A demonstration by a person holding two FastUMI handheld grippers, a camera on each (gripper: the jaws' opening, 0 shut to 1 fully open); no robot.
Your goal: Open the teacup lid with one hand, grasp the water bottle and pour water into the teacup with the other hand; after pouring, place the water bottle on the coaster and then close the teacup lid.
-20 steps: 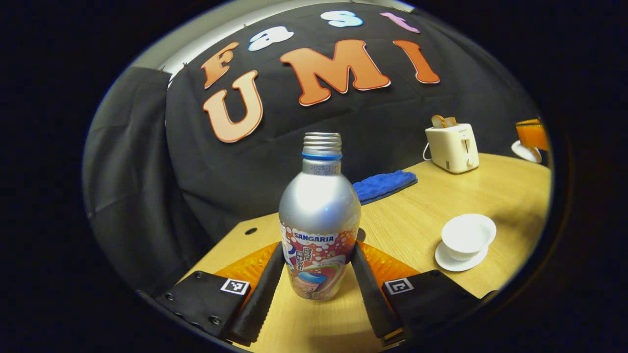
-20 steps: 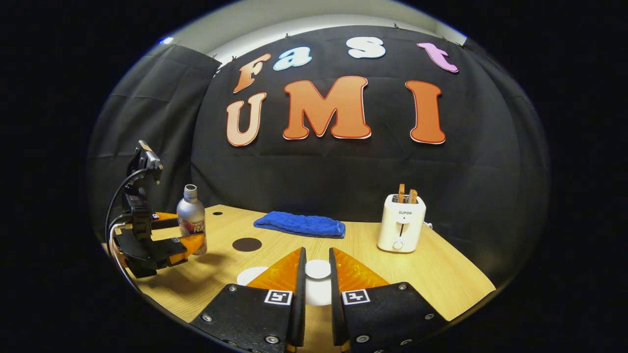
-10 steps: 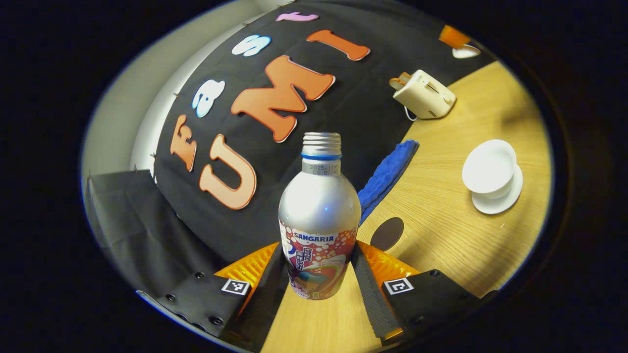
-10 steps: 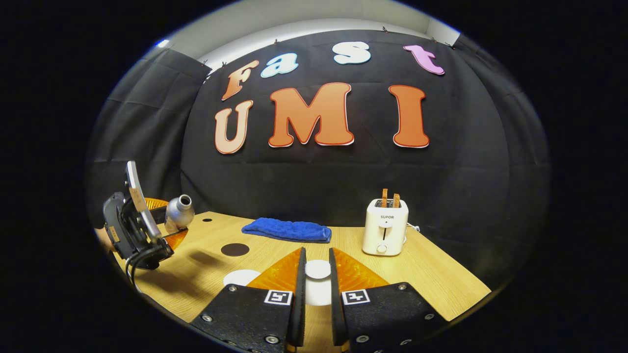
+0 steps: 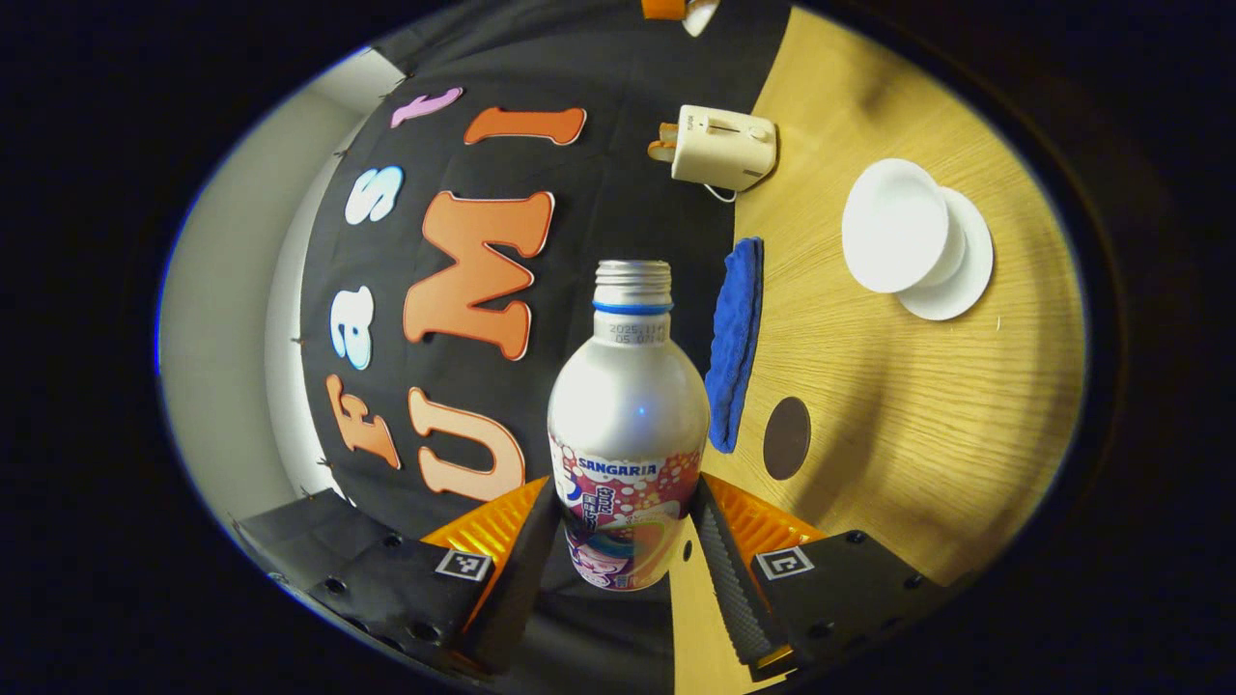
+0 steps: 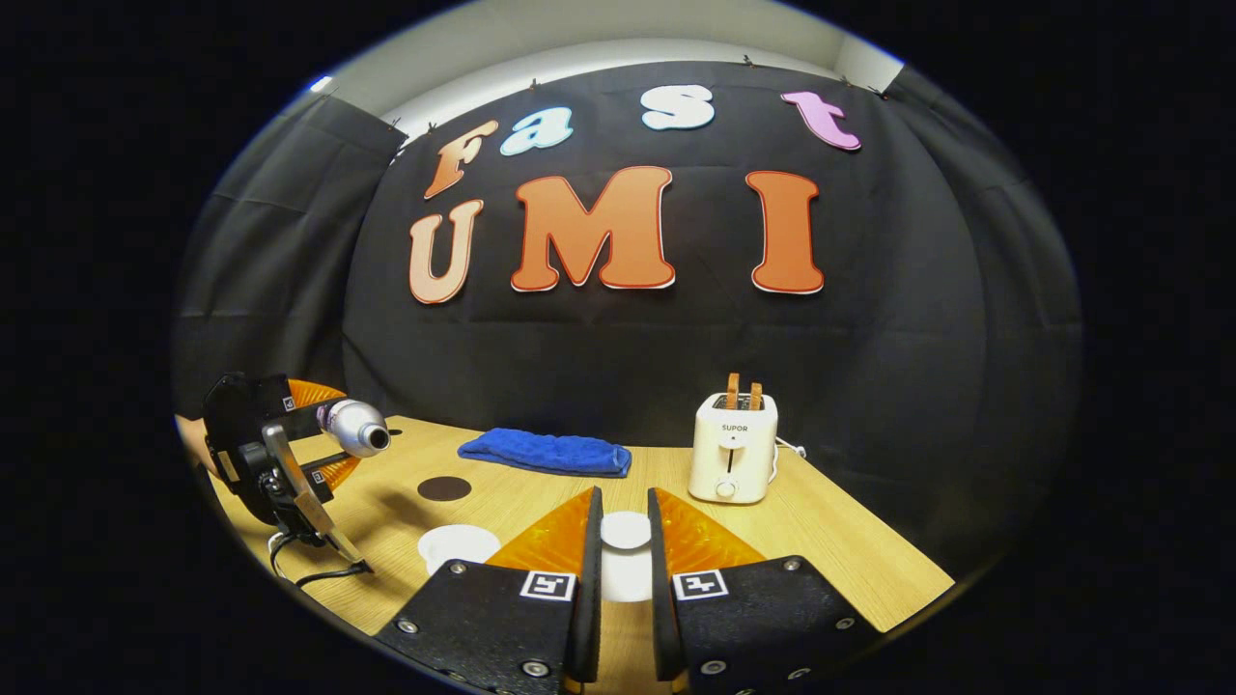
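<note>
- Clamping the water bottle point(image 5: 628, 425) between its 2 fingers, the left gripper point(image 5: 626, 541) presses on the printed label at both sides; the cap is off and the threaded neck is bare.
- Seen from the right gripper view, the water bottle point(image 6: 354, 427) lies about level above the table point(image 6: 830, 550), its open mouth pointing toward the middle of the table, held by the left gripper point(image 6: 319, 434) at the left edge.
- In the left gripper view the teacup point(image 5: 896, 238) sits on its saucer point(image 5: 956, 280), uncovered and well apart from the bottle's mouth.
- The coaster point(image 5: 786, 437), a dark round disc, lies bare on the table near the blue cloth point(image 5: 734, 338).
- The right gripper point(image 6: 624, 569) has its fingers nearly together on the white teacup lid point(image 6: 626, 529), gripping it.
- A toaster point(image 6: 731, 447) stands toward the back, beside the cloth point(image 6: 546, 452).
</note>
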